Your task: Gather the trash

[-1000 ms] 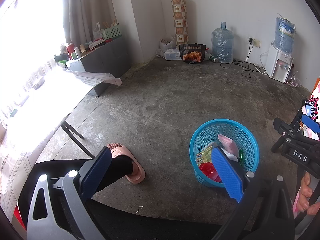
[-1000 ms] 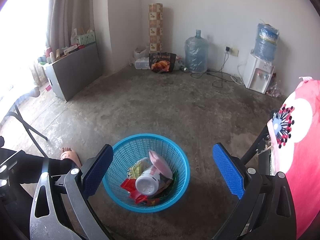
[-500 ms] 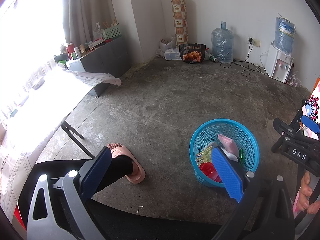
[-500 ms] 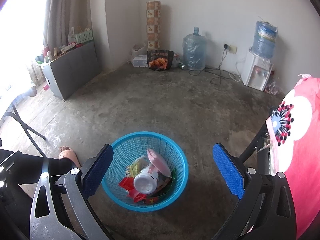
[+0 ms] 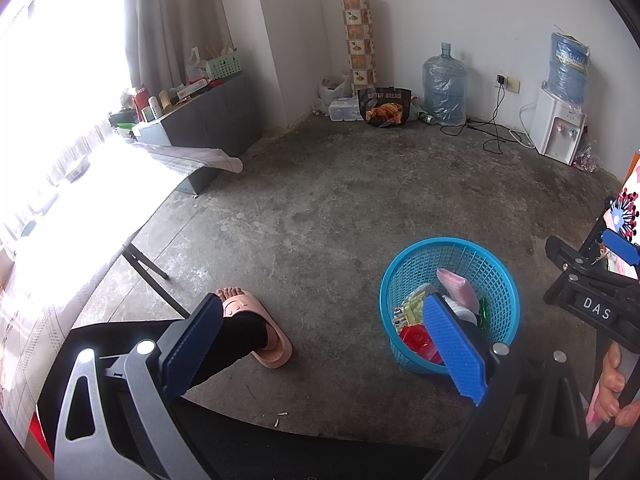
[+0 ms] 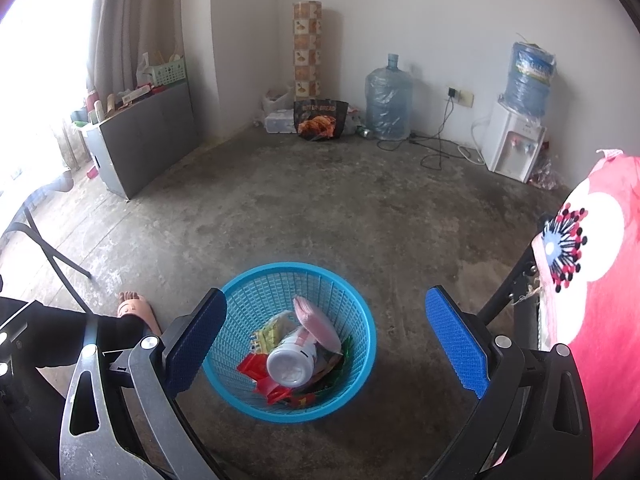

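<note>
A blue mesh basket [image 6: 289, 342] stands on a bare concrete floor [image 6: 320, 208], holding the collected trash: a white plastic bottle [image 6: 290, 366] lying on its side with its base toward the camera, a pink pouch [image 6: 316, 322] propped against it, red wrappers [image 6: 256, 368] and a yellow-green packet [image 6: 270, 332]. The right claw [image 6: 326, 346] hangs above the basket with its blue-padded fingers [image 6: 456, 348] spread wide and nothing between them, the basket showing in the gap. The left claw [image 5: 324, 354], off to the basket's left, is likewise wide apart and empty; its right pad [image 5: 454, 348] overlaps the basket [image 5: 448, 304] in the left wrist view, while its left pad [image 5: 192, 348] sits in front of a black-trousered leg whose foot wears a pink slipper [image 5: 256, 328]. At that view's right edge a bare hand [image 5: 614, 390] grips the handle of the other tool, whose body is marked "DAS". A red-and-white garment [image 6: 592, 280] fills the right edge of the right wrist view. Along the far wall stand a patterned roll [image 6: 307, 46], a dark "BUTTER BREAD" bag [image 6: 320, 120], a large water jug [image 6: 388, 100] and a white water dispenser [image 6: 514, 140] topped with its own bottle. A grey cabinet [image 6: 144, 136] loaded with small items sits by the curtained window, and a cloth-covered folding counter [image 5: 72, 216] glares in sunlight on the left.
</note>
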### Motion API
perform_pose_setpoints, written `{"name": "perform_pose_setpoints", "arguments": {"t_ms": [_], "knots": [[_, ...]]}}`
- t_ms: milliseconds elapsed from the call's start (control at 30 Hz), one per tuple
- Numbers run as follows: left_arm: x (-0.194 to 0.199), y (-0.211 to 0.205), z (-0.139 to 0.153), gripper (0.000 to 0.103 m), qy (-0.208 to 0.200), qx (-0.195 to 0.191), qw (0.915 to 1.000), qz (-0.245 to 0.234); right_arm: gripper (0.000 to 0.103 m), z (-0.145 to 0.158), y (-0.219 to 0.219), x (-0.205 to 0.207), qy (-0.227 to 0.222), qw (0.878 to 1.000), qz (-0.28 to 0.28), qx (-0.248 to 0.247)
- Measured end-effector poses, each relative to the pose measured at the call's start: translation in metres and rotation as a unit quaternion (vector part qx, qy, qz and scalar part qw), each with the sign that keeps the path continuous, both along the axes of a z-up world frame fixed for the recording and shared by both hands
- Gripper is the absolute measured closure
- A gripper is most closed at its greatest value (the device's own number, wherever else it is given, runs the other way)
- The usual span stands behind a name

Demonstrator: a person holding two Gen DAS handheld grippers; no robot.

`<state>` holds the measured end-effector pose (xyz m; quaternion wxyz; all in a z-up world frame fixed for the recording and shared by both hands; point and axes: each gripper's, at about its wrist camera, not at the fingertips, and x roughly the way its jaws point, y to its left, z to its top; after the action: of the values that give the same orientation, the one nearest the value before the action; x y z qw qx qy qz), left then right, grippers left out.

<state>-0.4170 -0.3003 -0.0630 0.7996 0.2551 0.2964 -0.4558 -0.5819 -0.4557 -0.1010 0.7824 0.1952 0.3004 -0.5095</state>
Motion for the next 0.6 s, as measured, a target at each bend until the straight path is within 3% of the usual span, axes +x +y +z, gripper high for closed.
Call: {"name": "perform_pose_setpoints", "arguments": {"t_ms": [600], "knots": [[-0.0008, -0.0012, 0.0007, 0.005, -0.001, 0.000, 1.0000, 0.000, 0.007, -0.0008, -0.0014, 0.0004, 0.001, 1.000, -0.008, -0.001]]}}
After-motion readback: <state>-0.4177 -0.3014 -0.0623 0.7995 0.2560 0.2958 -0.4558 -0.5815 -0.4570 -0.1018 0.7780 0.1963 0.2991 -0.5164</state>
